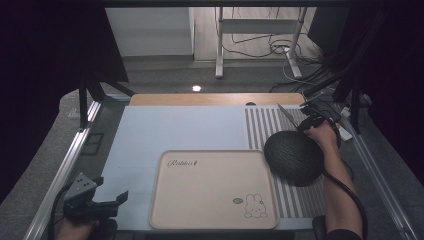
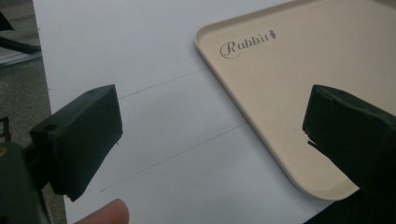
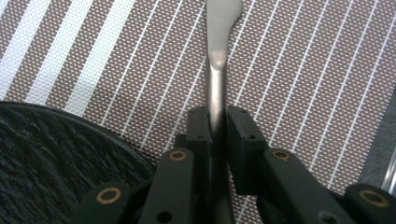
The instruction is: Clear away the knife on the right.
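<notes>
Pale blue counter with a beige tray sitting in the middle of it. Right of the tray there's a striped placemat with a black plate on it. Just behind the plate, the right claw is clamped tight on the handle of a metal utensil lying on the mat. Left claw hovers by the tray's near left corner, wide open, gripping nothing.

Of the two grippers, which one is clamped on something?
The right gripper: its jaws pinch a metal utensil handle over the striped placemat. The left gripper gapes empty.
</notes>
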Demonstrator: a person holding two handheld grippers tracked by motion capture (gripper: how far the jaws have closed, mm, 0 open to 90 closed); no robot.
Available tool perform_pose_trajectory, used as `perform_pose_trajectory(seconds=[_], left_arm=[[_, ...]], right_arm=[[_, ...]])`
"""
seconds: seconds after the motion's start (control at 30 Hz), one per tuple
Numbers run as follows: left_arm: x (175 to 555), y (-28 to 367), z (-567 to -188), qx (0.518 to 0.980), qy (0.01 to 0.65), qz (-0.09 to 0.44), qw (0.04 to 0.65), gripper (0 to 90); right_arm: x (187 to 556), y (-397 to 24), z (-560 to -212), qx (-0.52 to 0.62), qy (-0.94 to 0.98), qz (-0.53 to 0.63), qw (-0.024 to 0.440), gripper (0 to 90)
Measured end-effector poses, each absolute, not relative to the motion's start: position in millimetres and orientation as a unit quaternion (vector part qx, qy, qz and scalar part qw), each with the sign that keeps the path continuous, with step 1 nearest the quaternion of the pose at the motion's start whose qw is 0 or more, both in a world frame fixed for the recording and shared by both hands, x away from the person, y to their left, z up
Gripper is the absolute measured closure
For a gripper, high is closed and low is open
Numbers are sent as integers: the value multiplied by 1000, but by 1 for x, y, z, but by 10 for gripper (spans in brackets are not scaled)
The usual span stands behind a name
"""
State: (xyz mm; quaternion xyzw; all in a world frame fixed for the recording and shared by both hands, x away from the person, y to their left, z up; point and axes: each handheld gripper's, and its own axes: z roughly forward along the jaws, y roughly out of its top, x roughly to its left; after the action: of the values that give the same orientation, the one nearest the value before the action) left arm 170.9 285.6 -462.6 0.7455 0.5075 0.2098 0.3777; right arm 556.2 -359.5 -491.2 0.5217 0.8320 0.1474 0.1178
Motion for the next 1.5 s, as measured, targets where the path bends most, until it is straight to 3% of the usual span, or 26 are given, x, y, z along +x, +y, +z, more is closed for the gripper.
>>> perform_pose_trajectory(seconds=[0.6,1.5], left_arm=[[172,286,-462,744,509,207,380,48],[172,287,-463,743,509,205,383,48]], right_arm=[[539,-382,-467,546,807,178,135,803],[464,-288,-457,426,873,217,91,802]])
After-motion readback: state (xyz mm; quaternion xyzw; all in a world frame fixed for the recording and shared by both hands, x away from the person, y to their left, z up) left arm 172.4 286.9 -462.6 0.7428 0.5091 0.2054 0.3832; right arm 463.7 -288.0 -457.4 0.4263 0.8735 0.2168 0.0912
